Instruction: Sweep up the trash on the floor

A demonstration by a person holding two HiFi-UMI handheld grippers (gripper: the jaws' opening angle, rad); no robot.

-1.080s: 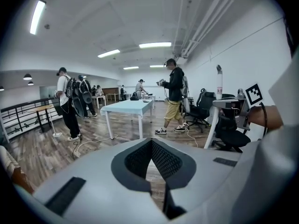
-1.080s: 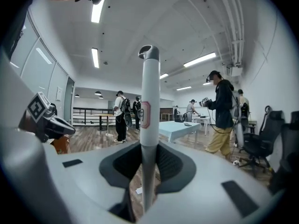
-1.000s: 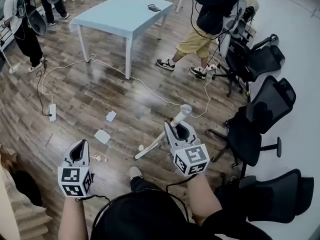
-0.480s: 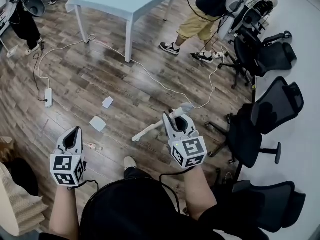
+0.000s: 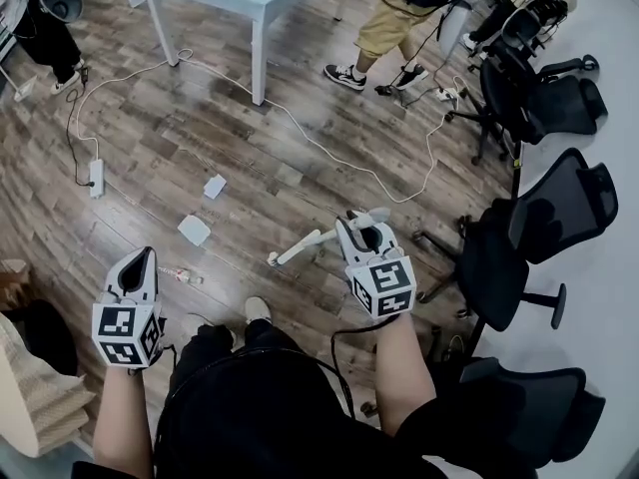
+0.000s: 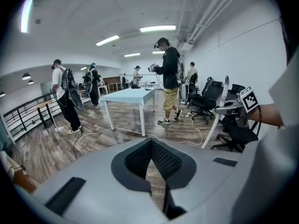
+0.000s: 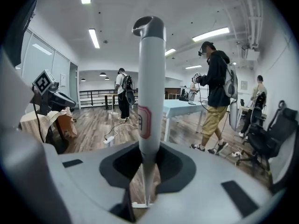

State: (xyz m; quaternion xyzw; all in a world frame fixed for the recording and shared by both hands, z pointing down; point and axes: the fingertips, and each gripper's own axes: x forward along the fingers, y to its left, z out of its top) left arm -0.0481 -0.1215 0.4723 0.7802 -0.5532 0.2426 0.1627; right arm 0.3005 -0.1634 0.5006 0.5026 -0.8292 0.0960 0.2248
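On the wood floor (image 5: 260, 158) just ahead of the person's shoes lies the trash to be swept: a nearer paper scrap (image 5: 194, 230), a farther paper scrap (image 5: 214, 186), and a small wrapper (image 5: 181, 275) close beside the left gripper (image 5: 137, 259).

The right gripper (image 5: 364, 236) is clamped on a white broom handle (image 5: 310, 243). The handle slants down to the boards between the two grippers (its sweeping end is too small to make out from above), and in the right gripper view it rises straight out of the gripping jaws. The left gripper's jaws are pressed together with nothing between them.

I judge this to be the approach before a stroke — tool in hand, trash not yet gathered. The next move calls for carrying the handle's lower end leftward past the scraps, setting it down beyond them, then drawing it inward so that all three pieces collect together.
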